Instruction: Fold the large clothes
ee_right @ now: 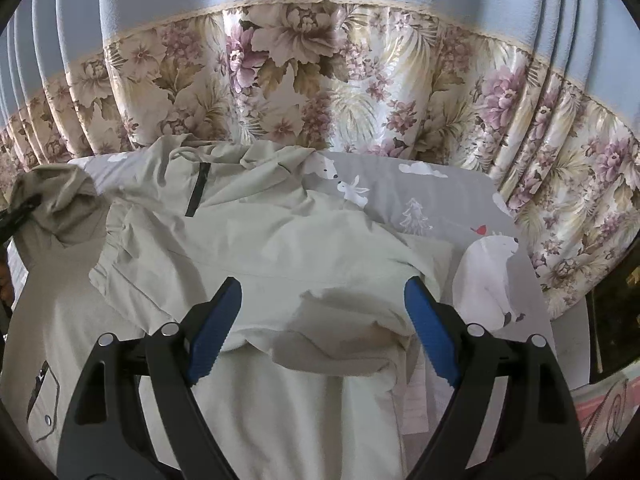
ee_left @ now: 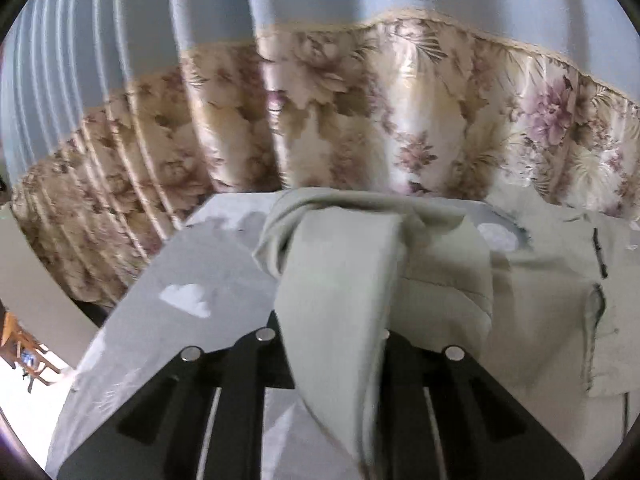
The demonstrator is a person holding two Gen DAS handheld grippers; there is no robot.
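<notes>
A large pale sage-green jacket lies spread on a grey bedsheet printed with white bears. It has a black chest zip. My left gripper is shut on a sleeve of the jacket and holds it lifted, the cloth draped over the fingers and hiding the fingertips. That lifted sleeve and gripper show at the far left of the right wrist view. My right gripper is open, its blue pads either side of a folded hump of the jacket, just above it.
A floral curtain with a pale blue upper part hangs right behind the bed. The jacket's body lies to the right in the left wrist view. Dark furniture stands at the right edge of the bed.
</notes>
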